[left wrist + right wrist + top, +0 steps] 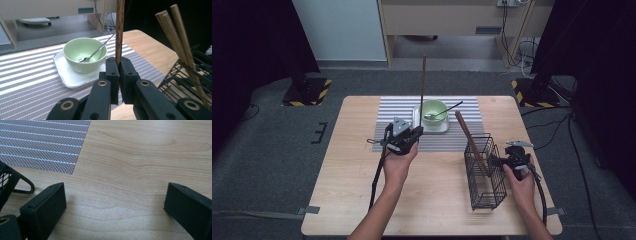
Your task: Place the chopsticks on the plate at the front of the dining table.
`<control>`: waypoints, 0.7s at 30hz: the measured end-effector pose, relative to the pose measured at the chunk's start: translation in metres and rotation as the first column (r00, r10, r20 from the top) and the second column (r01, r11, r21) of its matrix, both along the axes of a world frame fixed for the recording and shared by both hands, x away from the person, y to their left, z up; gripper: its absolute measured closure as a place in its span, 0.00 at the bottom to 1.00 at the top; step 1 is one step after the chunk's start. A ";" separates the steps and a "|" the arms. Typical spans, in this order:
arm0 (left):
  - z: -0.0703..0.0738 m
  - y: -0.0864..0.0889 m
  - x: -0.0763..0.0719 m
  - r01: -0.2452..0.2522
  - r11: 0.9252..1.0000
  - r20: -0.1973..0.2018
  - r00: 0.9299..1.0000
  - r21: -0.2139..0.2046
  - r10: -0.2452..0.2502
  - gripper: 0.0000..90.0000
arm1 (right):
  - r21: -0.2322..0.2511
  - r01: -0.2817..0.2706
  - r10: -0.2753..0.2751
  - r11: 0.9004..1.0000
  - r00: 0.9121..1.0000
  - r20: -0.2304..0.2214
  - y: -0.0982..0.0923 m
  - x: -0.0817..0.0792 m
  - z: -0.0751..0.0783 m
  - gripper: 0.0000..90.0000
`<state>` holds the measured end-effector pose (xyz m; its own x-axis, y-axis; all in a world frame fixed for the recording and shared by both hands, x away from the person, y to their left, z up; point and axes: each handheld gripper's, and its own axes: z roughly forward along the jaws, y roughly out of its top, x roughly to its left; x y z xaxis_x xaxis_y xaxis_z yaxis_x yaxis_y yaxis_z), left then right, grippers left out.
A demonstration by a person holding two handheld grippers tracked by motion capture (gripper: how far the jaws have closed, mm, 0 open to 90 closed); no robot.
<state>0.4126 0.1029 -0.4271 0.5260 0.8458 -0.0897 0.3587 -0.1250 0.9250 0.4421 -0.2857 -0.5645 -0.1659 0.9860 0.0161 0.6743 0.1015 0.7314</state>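
Observation:
My left gripper (417, 132) (119, 67) is shut on a dark brown chopstick (423, 82) (120, 30), which stands upright just left of a green bowl (434, 111) (83, 53). A metal spoon (444, 111) (98, 50) rests in the bowl, which sits on a white tray (437, 127) (67, 76). At the right stands a black wire basket (484, 175) (186, 82) with lighter chopsticks (468, 137) (178, 37) leaning in it. My right gripper (508, 161) (115, 202) is beside the basket's right side, jaws wide open over bare wood, nothing between them.
A grey striped mat (397, 107) (42, 142) covers the table's far middle under the tray. A corner of the basket (7, 182) shows at the left of the right gripper view. Bare wooden tabletop (347, 190) lies at the near left.

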 end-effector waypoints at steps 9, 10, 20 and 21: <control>-0.007 -0.004 0.020 -0.049 0.999 -0.023 0.999 0.005 0.049 0.96 | 0.002 0.013 -0.013 1.000 1.000 -0.007 0.001 -0.001 0.000 0.03; -0.006 -0.004 0.021 -0.054 0.999 -0.021 0.998 0.005 0.054 0.96 | 0.002 0.013 -0.013 1.000 1.000 -0.007 0.001 -0.001 0.000 0.03; 0.008 -0.014 0.034 -0.120 0.992 -0.017 0.993 0.038 0.121 0.96 | -0.002 0.013 -0.013 1.000 1.000 -0.007 0.002 0.000 0.000 0.01; 0.008 -0.014 0.034 -0.120 0.992 -0.017 0.993 0.038 0.121 0.96 | -0.002 0.013 -0.013 1.000 1.000 -0.007 0.002 0.000 0.000 0.01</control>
<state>0.4465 0.0892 -0.4191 0.4183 0.9058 -0.0668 0.3912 -0.1133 0.9133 0.4417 -0.2837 -0.5649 -0.1530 0.9881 0.0150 0.6810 0.0944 0.7262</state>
